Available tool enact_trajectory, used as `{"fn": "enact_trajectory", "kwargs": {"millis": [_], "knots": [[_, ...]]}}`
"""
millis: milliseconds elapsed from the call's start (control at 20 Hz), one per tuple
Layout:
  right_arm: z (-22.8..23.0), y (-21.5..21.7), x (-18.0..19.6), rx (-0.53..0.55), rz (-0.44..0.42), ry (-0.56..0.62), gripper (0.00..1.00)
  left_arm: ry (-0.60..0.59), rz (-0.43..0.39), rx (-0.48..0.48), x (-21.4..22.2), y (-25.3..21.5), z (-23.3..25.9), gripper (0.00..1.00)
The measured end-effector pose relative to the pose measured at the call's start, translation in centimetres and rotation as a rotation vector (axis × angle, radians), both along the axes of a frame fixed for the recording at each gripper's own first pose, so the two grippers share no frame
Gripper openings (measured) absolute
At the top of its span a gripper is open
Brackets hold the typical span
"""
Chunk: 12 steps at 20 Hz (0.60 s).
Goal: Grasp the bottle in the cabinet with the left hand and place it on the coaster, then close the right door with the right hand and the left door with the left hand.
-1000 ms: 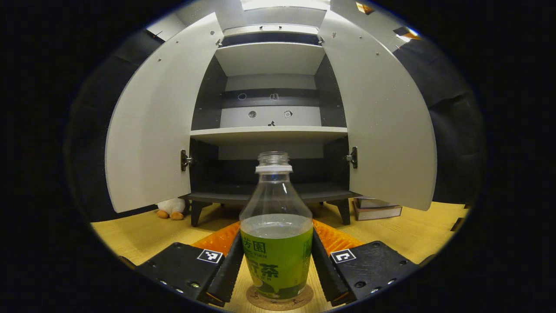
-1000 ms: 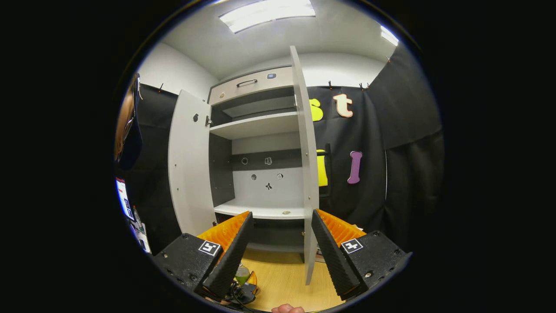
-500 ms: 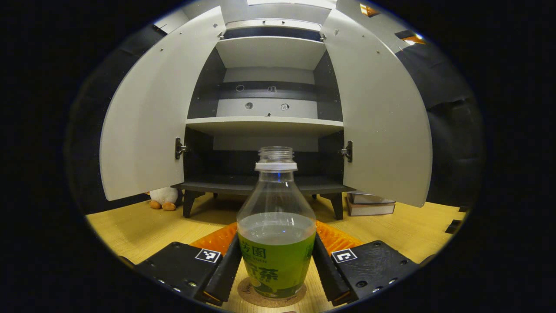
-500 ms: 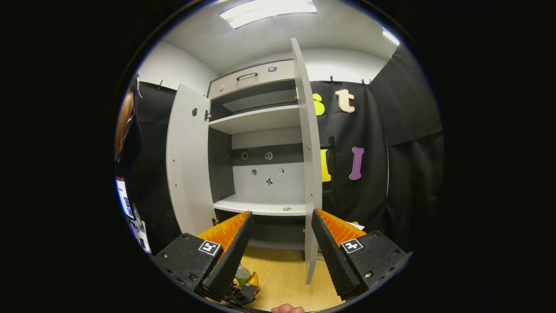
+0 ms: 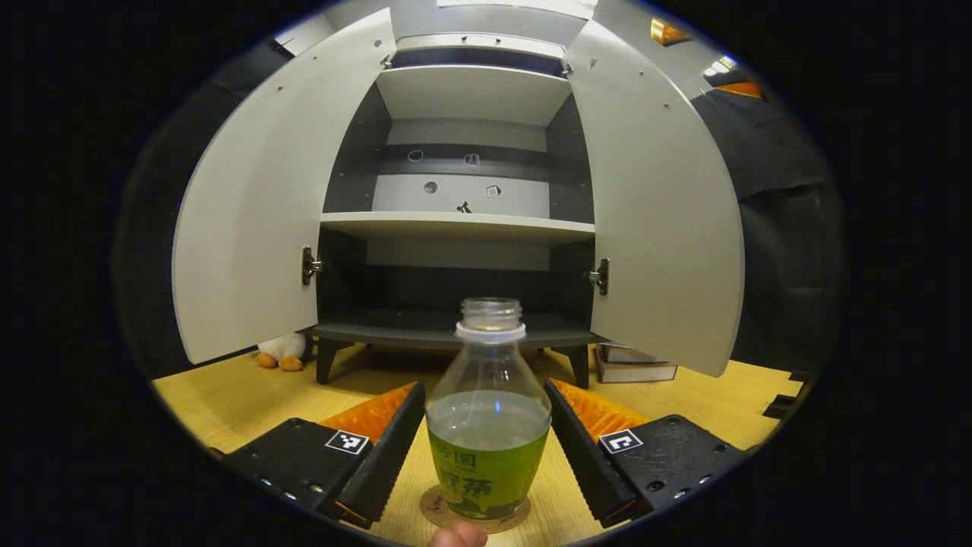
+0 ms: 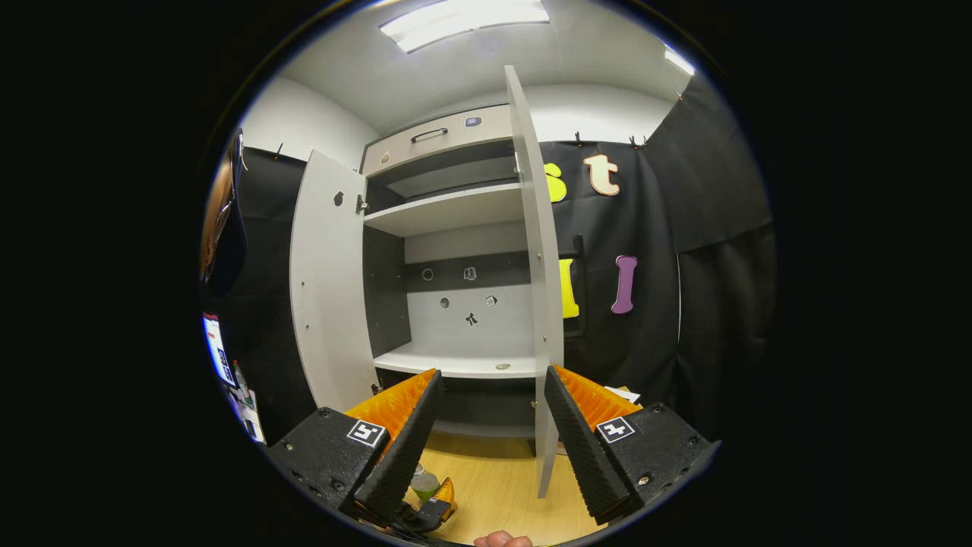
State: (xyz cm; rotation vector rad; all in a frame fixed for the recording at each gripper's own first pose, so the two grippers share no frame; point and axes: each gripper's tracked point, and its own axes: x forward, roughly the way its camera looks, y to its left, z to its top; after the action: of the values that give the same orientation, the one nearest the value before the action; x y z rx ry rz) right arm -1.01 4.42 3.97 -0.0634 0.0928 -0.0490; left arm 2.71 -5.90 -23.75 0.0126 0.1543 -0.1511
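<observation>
— Where the left gripper (image 5: 486,448) looks forward, what sits between its fingers?

— The bottle (image 5: 487,425), upright, uncapped, partly filled with clear liquid above a green label. It stands on the round coaster (image 5: 437,507), which lies on the wooden table (image 5: 228,395) just ahead of the fingertips.

— Are the fingers pressing on it?

— Hard to be sure from this angle. The left finger appears to stand slightly off the bottle's side and the right one runs very close to it, so I cannot tell whether they grip it or have let go.

— And beyond the bottle?

— The cabinet (image 5: 456,228), straight ahead, with both doors swung wide: the left door (image 5: 250,220) off to the gripper's left, the right door (image 5: 661,220) off to its right. A small plush toy (image 5: 279,351) lies by the cabinet's foot on the left, a stack of books (image 5: 634,366) by the foot on the right. A fingertip (image 5: 456,535) shows at the bottom edge, nearer than the coaster.

— The right gripper (image 6: 486,433)?

— Its jaws stand wide apart with nothing between them. Ahead, slightly right of centre, the right door is seen edge-on; the open shelves lie ahead to the left. Low between its fingers, the bottle and the other gripper show on the table.
</observation>
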Motion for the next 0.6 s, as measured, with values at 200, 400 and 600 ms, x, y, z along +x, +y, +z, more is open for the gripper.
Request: {"fn": "enact_trajectory", "kwargs": {"millis": [200,400,600], "knots": [[0.1,-0.9,-0.2,0.011,-0.009,-0.023,0.83,-0.044,-0.019,-0.029,-0.3,0.2,4.1,0.94],[-0.3,-2.2,-0.5,0.007,-0.025,-0.046,0.83,-0.102,-0.016,-0.051,-0.6,1.1,10.5,0.94],[-0.7,-2.6,-0.4,0.037,-0.027,-0.078,0.83,-0.074,0.018,-0.059,-1.1,2.2,14.2,0.93]]}}
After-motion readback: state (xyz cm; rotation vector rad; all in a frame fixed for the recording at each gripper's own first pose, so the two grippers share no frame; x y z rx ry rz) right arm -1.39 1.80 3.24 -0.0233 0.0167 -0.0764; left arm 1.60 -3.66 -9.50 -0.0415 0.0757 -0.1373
